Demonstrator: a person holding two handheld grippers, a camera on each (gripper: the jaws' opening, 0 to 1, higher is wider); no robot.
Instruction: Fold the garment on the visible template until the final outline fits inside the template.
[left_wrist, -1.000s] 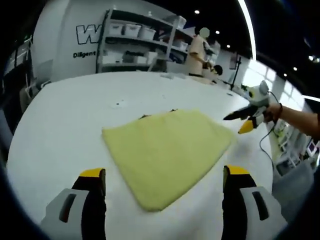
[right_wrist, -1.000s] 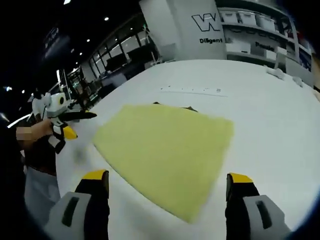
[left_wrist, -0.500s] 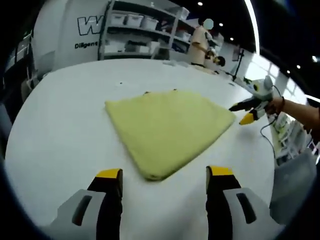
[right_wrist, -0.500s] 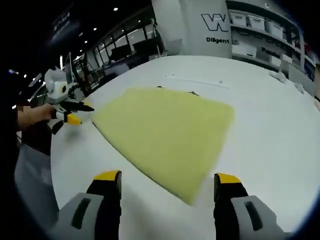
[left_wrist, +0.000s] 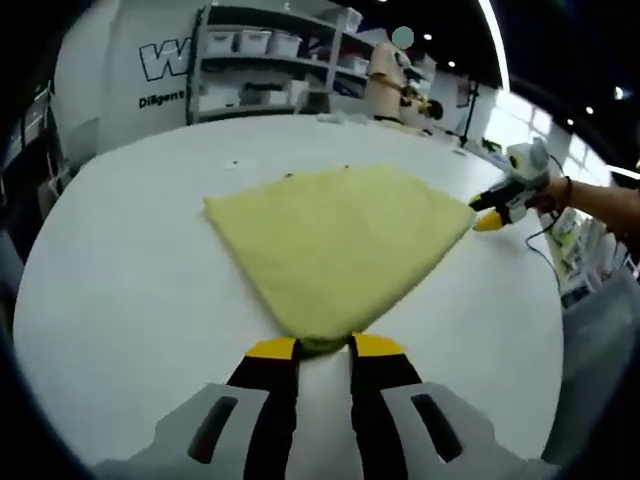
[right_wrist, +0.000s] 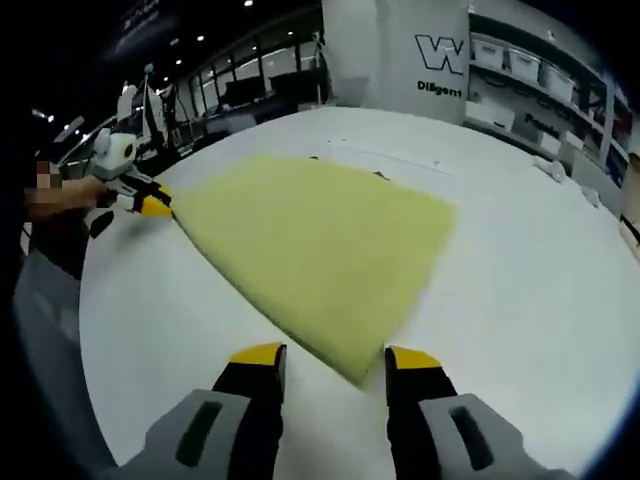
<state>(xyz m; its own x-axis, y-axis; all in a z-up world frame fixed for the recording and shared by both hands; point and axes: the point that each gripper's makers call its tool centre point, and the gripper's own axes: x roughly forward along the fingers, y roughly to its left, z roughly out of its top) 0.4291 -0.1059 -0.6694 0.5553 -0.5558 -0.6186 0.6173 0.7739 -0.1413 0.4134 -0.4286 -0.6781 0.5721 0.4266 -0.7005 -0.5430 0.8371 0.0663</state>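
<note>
A yellow folded garment (left_wrist: 335, 250) is spread flat on the white counter (left_wrist: 120, 280), well in from its edges. In the left gripper view, the left gripper (left_wrist: 323, 348) is seen with its fingers drawn almost together, pinched on the garment's nearest corner. Across the cloth, the right gripper (left_wrist: 487, 212) is held by a hand (left_wrist: 560, 195) right at the opposite corner. In the right gripper view, the right gripper's yellow-tipped fingers (right_wrist: 258, 356) are set part-open on either side of the near corner, not clamped on it. Storage shelves (left_wrist: 270, 60) and a standing person (left_wrist: 385, 85) are made out beyond the counter's far edge.
</note>
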